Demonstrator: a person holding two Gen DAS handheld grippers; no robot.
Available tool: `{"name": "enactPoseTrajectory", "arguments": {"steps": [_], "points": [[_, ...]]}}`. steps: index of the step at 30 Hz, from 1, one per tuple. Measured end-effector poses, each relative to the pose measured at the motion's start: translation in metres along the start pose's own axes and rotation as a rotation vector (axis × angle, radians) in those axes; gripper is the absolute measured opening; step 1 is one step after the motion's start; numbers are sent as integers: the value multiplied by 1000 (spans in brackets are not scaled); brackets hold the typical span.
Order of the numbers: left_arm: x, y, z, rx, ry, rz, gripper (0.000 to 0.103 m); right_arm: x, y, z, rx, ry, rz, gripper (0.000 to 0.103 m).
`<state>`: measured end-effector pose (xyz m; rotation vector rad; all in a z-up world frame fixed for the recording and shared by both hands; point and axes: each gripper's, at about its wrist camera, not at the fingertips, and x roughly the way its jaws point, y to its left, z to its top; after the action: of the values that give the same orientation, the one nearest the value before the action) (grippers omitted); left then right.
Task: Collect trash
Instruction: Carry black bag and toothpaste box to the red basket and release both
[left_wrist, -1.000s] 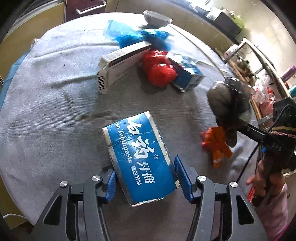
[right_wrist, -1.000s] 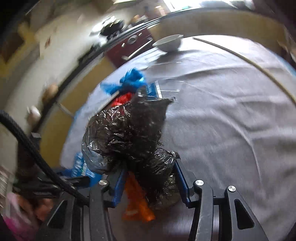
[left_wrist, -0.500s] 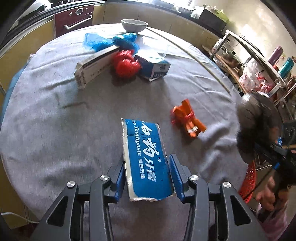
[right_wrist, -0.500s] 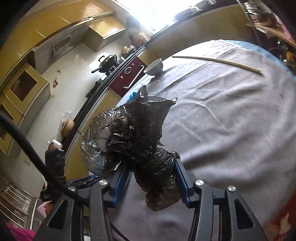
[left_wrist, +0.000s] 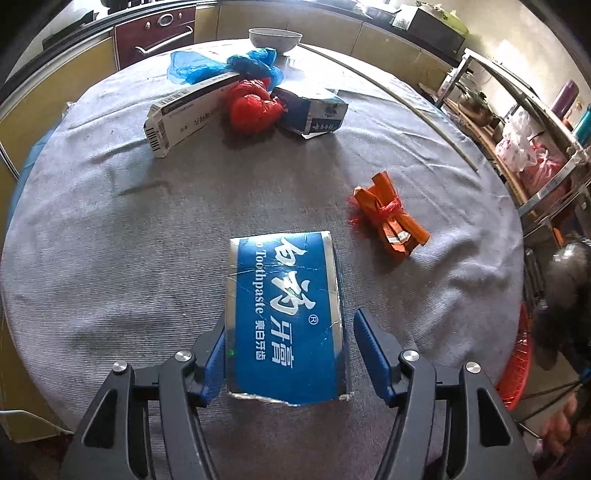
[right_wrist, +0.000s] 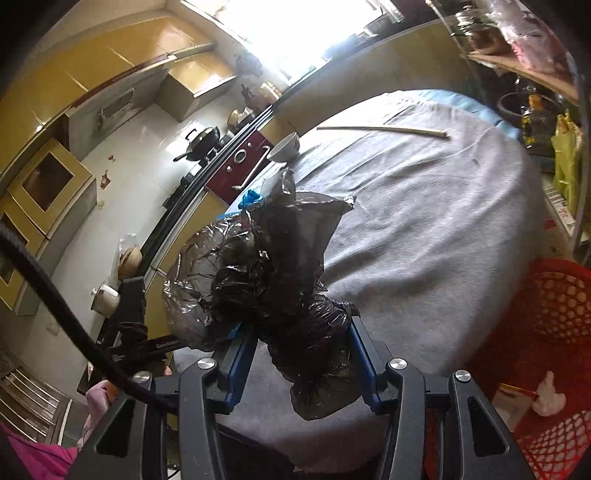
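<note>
My left gripper (left_wrist: 288, 350) is shut on a blue toothpaste box (left_wrist: 284, 314), held above the grey-clothed round table (left_wrist: 110, 240). My right gripper (right_wrist: 295, 354) is shut on a crumpled black plastic bag (right_wrist: 269, 273), held at the table's edge beside a red mesh basket (right_wrist: 535, 332). On the table lie an orange wrapper bundle (left_wrist: 389, 218), a red plastic bag (left_wrist: 253, 105), a white carton (left_wrist: 184, 112), a smaller blue box (left_wrist: 314, 110) and a blue plastic bag (left_wrist: 225, 66).
A white bowl (left_wrist: 275, 37) stands at the table's far edge. A long thin stick (right_wrist: 384, 129) lies across the far side. A metal shelf rack (left_wrist: 535, 122) with bottles and bags stands to the right. The basket holds a white scrap (right_wrist: 548, 398).
The left gripper has lifted back with the toothpaste box, widening its view of the table. The right gripper has carried the black bag off towards the table edge, bringing the red basket into view.
</note>
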<state>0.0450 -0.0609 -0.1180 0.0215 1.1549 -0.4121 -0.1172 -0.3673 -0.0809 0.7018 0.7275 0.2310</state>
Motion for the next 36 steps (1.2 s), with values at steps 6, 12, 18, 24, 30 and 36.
{"name": "enactPoseTrajectory", "arguments": {"steps": [6, 12, 18, 24, 30, 36], "points": [[-2, -15, -3, 40, -38, 21, 57, -35, -16, -1, 28, -77, -29, 52], [-26, -44, -5, 119, -99, -10, 57, -60, -28, -3, 43, -125, -68, 52], [-49, -96, -12, 244, -135, -101, 57, -86, -46, -10, 78, -159, -107, 52], [-57, -153, -24, 352, -137, -187, 57, -111, -65, -22, 126, -186, -133, 52], [-60, -202, -37, 447, -144, -198, 57, -130, -79, -32, 154, -213, -147, 52], [-54, -243, -49, 545, -145, -197, 58, -140, -92, -41, 182, -227, -173, 53]]}}
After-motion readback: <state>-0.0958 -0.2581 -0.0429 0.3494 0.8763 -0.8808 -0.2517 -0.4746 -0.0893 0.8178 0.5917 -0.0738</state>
